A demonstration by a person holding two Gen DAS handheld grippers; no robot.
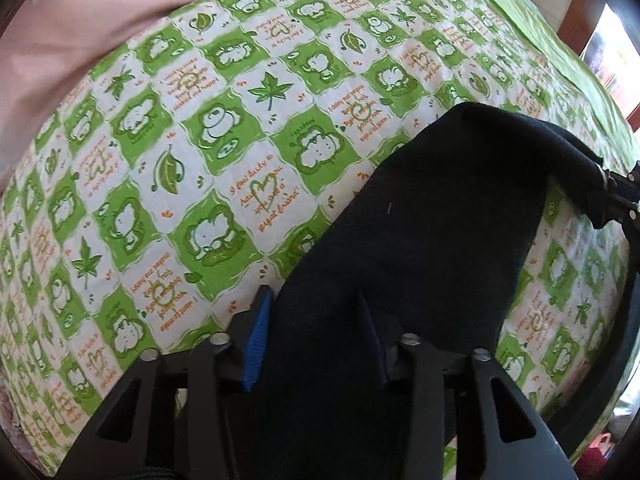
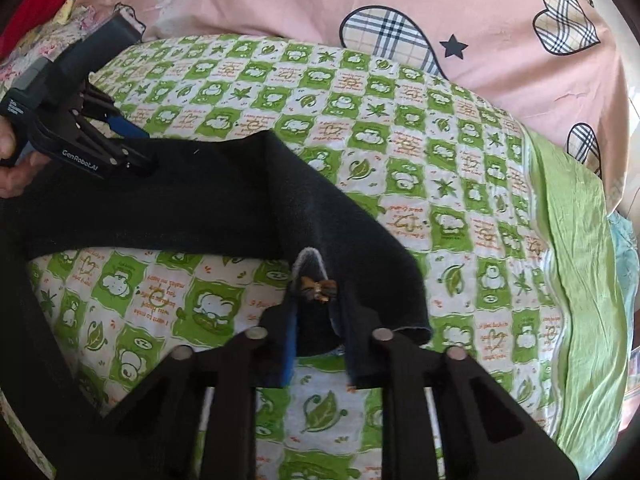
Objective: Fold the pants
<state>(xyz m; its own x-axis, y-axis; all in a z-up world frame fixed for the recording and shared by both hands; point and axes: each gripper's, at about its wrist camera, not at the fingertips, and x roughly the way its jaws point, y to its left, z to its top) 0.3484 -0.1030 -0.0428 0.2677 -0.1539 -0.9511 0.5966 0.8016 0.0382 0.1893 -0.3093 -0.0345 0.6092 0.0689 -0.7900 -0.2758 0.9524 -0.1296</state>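
Observation:
Black pants [image 1: 440, 220] hang in a band between my two grippers, above a green-and-white checked quilt [image 1: 200, 140]. In the left wrist view the dark cloth fills the gap of my left gripper [image 1: 312, 292], whose blue pad [image 1: 256, 336] presses its edge. At the right edge, my right gripper [image 1: 612, 196] pinches the other end. In the right wrist view my right gripper [image 2: 318, 300] is shut on the waistband, beside a small brown bow [image 2: 319, 288]. The pants [image 2: 200, 200] run up to my left gripper [image 2: 150, 152], which clamps the cloth's corner.
The quilt [image 2: 440, 160] covers the bed. A pink duvet [image 2: 400, 8] with plaid hearts is piled along the far side. A plain green sheet [image 2: 580, 240] borders the quilt on the right. A hand [image 2: 8, 176] holds the left gripper's handle.

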